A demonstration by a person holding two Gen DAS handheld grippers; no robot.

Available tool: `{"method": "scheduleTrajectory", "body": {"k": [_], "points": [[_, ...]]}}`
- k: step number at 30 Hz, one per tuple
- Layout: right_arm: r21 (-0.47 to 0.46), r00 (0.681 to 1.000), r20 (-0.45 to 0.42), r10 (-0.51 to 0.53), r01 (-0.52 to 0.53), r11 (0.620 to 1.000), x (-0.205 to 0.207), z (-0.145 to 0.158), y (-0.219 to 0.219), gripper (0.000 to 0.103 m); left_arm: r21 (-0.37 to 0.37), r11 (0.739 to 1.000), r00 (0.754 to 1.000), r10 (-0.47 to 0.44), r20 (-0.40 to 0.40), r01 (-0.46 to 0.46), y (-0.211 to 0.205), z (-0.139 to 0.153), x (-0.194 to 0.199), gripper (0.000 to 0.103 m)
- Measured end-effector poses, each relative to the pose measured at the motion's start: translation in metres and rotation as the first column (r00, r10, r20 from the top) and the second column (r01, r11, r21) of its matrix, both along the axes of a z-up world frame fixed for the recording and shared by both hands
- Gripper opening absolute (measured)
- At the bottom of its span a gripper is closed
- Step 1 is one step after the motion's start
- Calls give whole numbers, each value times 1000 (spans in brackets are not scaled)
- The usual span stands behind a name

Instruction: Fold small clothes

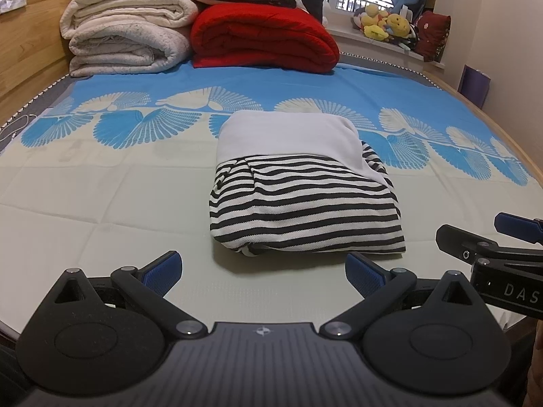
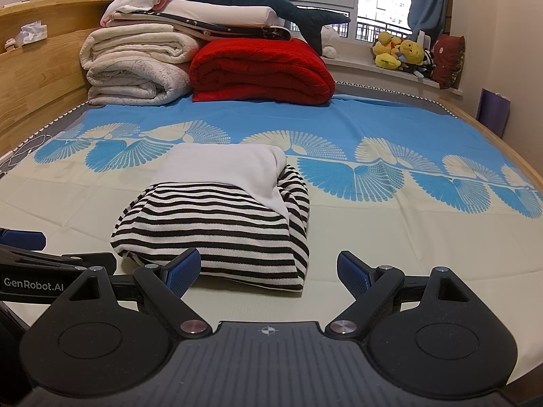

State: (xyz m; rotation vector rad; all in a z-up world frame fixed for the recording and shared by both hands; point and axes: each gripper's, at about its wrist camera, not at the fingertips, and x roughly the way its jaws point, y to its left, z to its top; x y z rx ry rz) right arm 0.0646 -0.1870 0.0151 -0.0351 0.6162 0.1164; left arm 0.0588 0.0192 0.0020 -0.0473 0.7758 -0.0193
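Spread over a wide bed, a pale cream sheet with a blue fan-patterned band (image 1: 101, 183) carries a folded black-and-white striped garment with a plain white panel (image 1: 302, 196), which lies near the middle of the sheet just beyond both grippers. At the far end, against the wooden headboard, a stack of folded cream blankets (image 1: 129, 37) sits on the left and a folded red quilt (image 1: 264, 39) beside it on the right; yellow plush toys (image 2: 400, 52) rest on the far right windowsill. The left gripper (image 1: 263, 271) is held low and level over the near part of the sheet, its blue-padded fingers spread wide with nothing between them, pointing at the garment's near edge. The right gripper (image 2: 268, 269) is held just beside it at the same height, fingers likewise spread and empty, its left pad close to the garment's near right corner.
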Motion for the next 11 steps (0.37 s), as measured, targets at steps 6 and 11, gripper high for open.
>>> {"method": "scheduleTrajectory", "body": {"k": [6,11], "points": [[0,1000,0,0,0,1000,0,0,0,88,-3,1000,1000,-3,1,3,0,0,0,102],[0,1000,0,-1,1,1000,0,0,0,88,-2,1000,1000,-8,3,8,1,0,1,102]]}}
